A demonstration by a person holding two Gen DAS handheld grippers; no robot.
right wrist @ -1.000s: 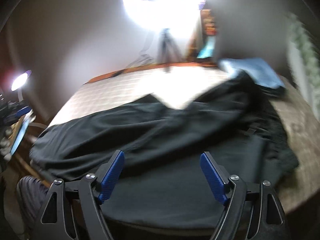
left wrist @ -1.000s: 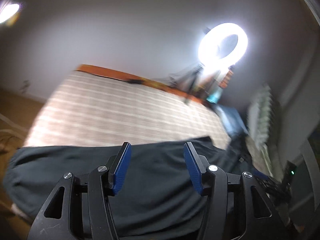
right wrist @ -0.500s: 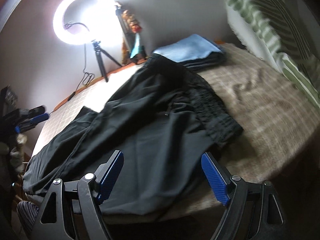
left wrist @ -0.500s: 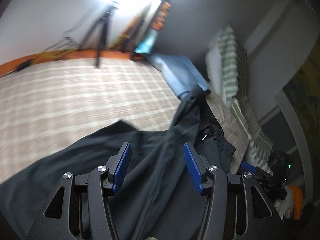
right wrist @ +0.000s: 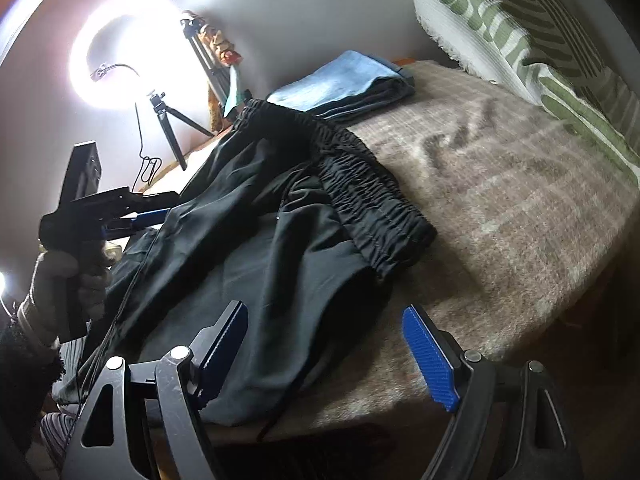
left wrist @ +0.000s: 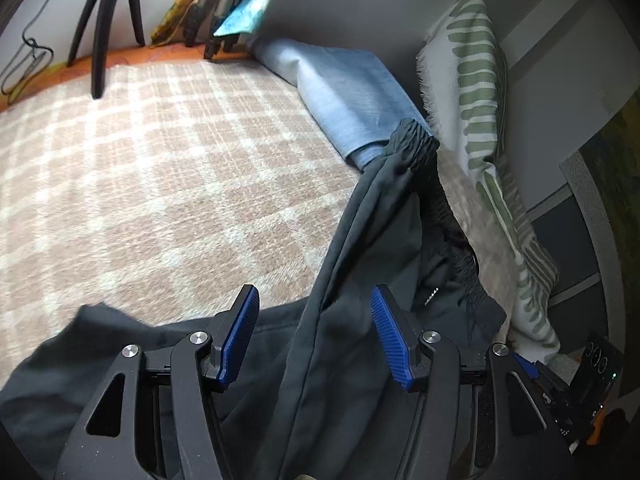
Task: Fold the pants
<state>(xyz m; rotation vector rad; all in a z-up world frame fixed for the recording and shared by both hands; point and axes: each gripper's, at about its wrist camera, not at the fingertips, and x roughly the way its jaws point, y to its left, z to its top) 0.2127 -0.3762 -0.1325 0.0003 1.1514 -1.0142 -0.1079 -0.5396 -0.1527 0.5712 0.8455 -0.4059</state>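
Note:
Black pants [right wrist: 280, 220] lie across a plaid blanket on a bed, with the elastic waistband [right wrist: 372, 208] bunched toward the pillow end. In the left wrist view a ridge of the pants [left wrist: 360, 240] runs up to the waistband [left wrist: 416, 140]. My left gripper [left wrist: 314, 292] hovers open above this ridge, and its blue pads do not press the cloth. The right wrist view shows it from the side, left gripper [right wrist: 132, 216], held by a gloved hand [right wrist: 60, 280]. My right gripper [right wrist: 324, 308] stands wide open over the pants' near edge, holding nothing.
A folded light-blue garment [left wrist: 344, 92] lies at the bed's far corner. A green-striped pillow [right wrist: 520, 20] leans along the right side. A ring light [right wrist: 120, 60] on a tripod [left wrist: 108, 20] stands behind the bed. Bare blanket [left wrist: 160, 160] spreads to the left.
Both grippers have swung along the bed from the pant legs toward the waistband end and dipped lower. The pants lie the same. Both stay open.

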